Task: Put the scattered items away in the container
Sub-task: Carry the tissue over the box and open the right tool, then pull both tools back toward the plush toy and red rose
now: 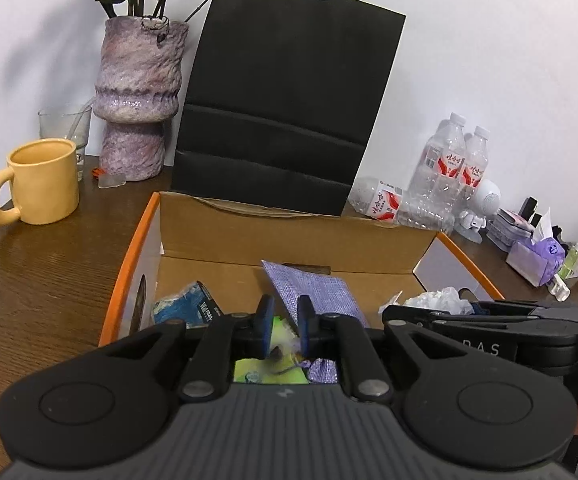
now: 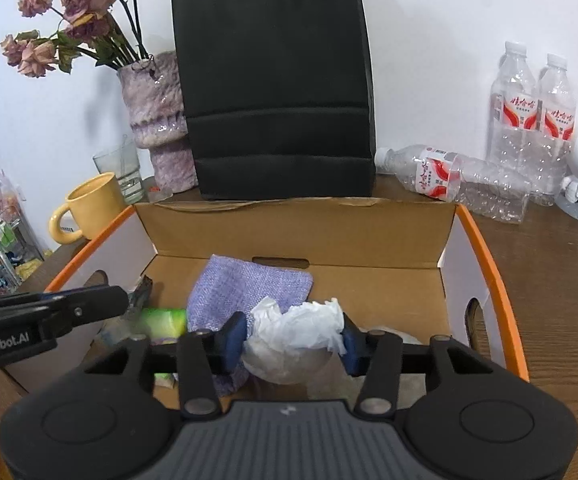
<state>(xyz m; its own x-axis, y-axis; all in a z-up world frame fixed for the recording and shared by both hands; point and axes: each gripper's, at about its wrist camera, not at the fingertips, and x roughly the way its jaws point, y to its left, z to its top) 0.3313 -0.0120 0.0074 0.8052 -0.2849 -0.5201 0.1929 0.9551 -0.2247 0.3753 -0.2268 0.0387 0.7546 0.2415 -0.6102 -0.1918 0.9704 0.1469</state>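
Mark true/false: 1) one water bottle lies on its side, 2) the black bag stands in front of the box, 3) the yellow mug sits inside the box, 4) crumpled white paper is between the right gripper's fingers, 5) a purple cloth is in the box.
1) True: one water bottle lies flat beside two upright ones.
2) False: the black bag stands behind the box, against the wall.
3) False: the yellow mug sits on the table, left of the box.
4) True: the crumpled white paper is between the fingers of the right gripper.
5) True: the purple cloth lies inside.
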